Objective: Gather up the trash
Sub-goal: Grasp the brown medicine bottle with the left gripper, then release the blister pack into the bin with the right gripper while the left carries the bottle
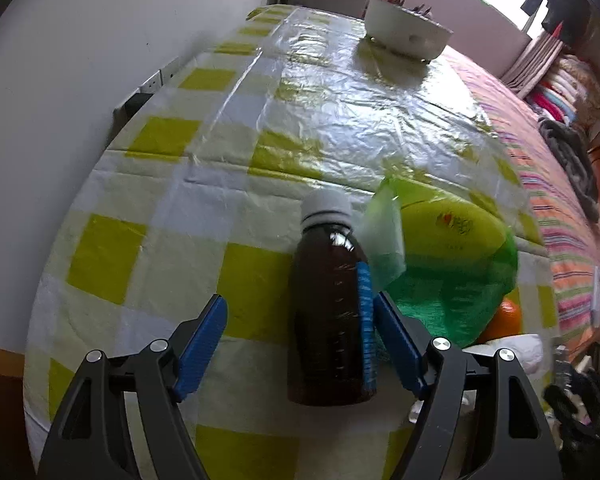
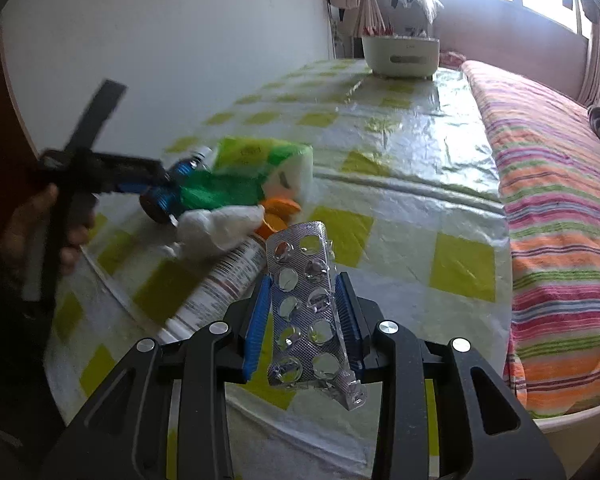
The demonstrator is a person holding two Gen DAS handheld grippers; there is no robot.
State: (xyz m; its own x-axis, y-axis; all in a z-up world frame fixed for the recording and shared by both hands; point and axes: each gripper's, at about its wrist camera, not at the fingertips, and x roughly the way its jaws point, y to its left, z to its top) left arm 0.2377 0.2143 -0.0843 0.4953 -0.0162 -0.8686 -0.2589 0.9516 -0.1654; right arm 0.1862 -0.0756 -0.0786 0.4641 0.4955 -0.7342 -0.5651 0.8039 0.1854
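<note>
Only the right wrist view shows the right gripper (image 2: 306,316), its blue ribbed jaws pinching an emptied silver blister pack (image 2: 310,312) upright above the table's near edge. It also shows a crumpled white tissue (image 2: 220,226) and a labelled white tube (image 2: 224,284) lying just beside the brown bottle (image 1: 330,320).

The left wrist view shows the bottle lying on its side, smooth dark glass or plastic with a white cap, between the spread jaws of the left gripper (image 1: 300,320); the right pad touches its side, the left pad stands apart. A green plastic bag (image 1: 452,280) lies against the bottle, an orange (image 1: 504,320) behind that.

Beyond the bottle the glossy, wrinkled yellow-checked tablecloth (image 1: 300,120) runs bare to a white bowl (image 1: 404,28).
</note>
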